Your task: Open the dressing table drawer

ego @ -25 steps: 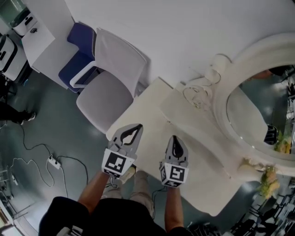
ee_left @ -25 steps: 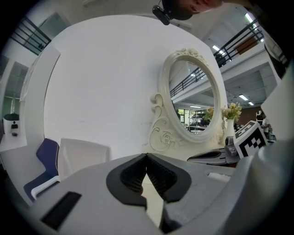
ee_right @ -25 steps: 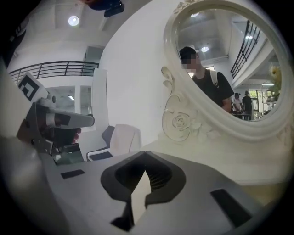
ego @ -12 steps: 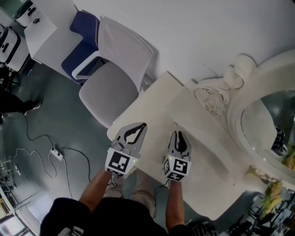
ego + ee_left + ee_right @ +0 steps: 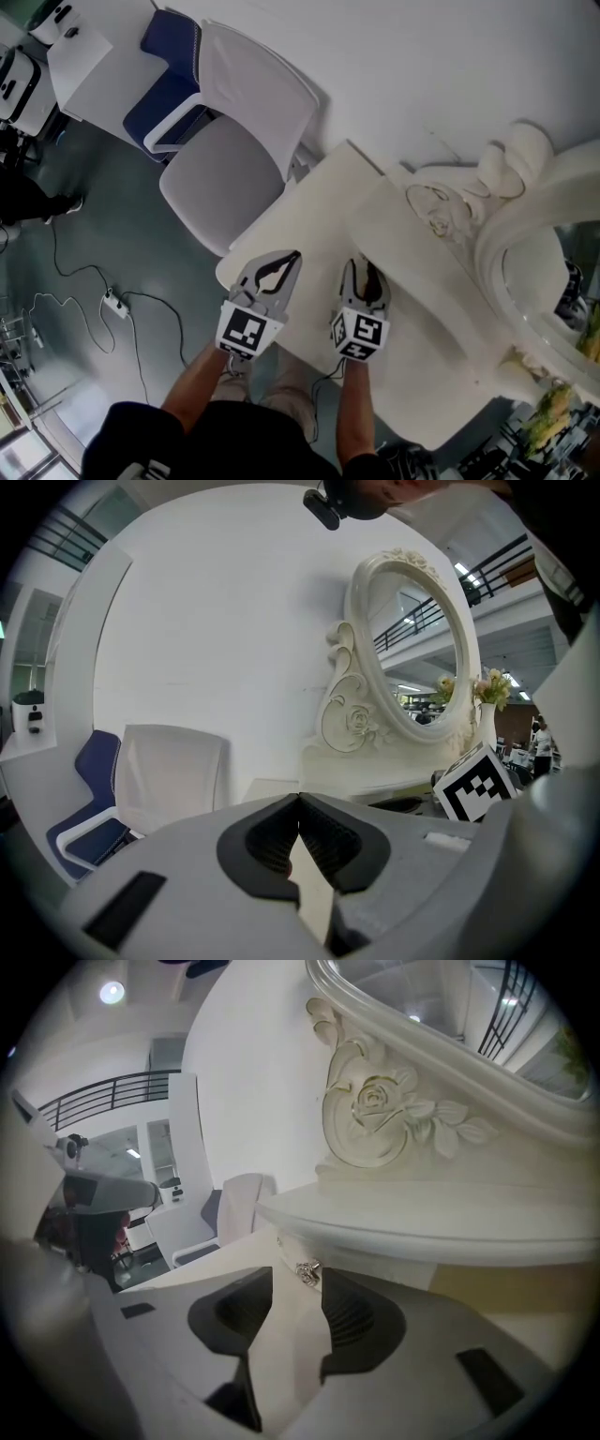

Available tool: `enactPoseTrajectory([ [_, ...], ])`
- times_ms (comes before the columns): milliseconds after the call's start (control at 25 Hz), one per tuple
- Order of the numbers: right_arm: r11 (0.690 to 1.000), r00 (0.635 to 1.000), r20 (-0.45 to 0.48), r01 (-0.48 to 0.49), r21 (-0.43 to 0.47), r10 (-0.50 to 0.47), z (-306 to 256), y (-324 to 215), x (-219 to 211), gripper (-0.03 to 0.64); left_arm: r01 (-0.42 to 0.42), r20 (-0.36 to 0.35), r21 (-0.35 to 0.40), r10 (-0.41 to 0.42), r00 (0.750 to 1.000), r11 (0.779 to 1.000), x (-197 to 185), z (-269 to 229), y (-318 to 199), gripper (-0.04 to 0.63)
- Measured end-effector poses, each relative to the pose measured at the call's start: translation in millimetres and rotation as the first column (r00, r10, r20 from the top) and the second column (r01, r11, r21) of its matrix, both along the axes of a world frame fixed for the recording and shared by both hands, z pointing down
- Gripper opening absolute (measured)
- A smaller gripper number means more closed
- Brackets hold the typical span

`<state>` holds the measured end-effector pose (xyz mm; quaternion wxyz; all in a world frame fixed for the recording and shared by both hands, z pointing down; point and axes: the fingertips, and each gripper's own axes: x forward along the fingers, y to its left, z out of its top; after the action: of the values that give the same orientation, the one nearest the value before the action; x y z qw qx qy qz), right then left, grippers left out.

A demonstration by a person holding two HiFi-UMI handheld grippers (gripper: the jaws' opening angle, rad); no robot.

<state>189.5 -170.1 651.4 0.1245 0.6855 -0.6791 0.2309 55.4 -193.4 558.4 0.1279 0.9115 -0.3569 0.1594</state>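
Observation:
The cream dressing table (image 5: 309, 216) carries a raised shelf unit (image 5: 412, 253) under an oval mirror (image 5: 422, 649). Its small drawer front (image 5: 394, 1277) has a silver rose-shaped knob (image 5: 307, 1272). My right gripper (image 5: 296, 1275) (image 5: 366, 265) points at that front. Its jaws have just been opening and now stand open, with the knob at their tips, close to the right fingertip (image 5: 325, 1277); the pads do not press on it. My left gripper (image 5: 292, 255) (image 5: 298, 799) hovers over the tabletop's front left part, shut and empty.
A white chair (image 5: 234, 141) and a blue chair (image 5: 169, 84) stand left of the table, by a white desk (image 5: 84, 56). Cables and a power strip (image 5: 111, 302) lie on the floor. Flowers (image 5: 553, 403) stand at the table's right end.
Both grippers have sunk toward the tabletop. The right gripper's jaws were shut and have spread apart in front of the shelf unit. The left gripper's jaws stay shut.

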Motion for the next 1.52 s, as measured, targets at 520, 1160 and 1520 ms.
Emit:
enactPoseTrajectory([
  [520,0.999,0.999,-0.030,-0.034,-0.009,0.034,8,-7,4,0.119,-0.001,-0.007,-0.030,0.000,1.000,1.000,-5,16,-2,0.002],
  [1160,0.999,0.996,-0.085,-0.031,-0.012,0.030,9,-5,5,0.066,0.012,-0.009,-0.034,-0.012,1.000,0.999,-14,16,2,0.002],
  [1520,1.000,0.997,-0.079,-0.013,-0.016,0.012,8,4,-2,0.064,0.016,-0.003,-0.024,-0.017,1.000,1.000,-19,11,12,0.002],
])
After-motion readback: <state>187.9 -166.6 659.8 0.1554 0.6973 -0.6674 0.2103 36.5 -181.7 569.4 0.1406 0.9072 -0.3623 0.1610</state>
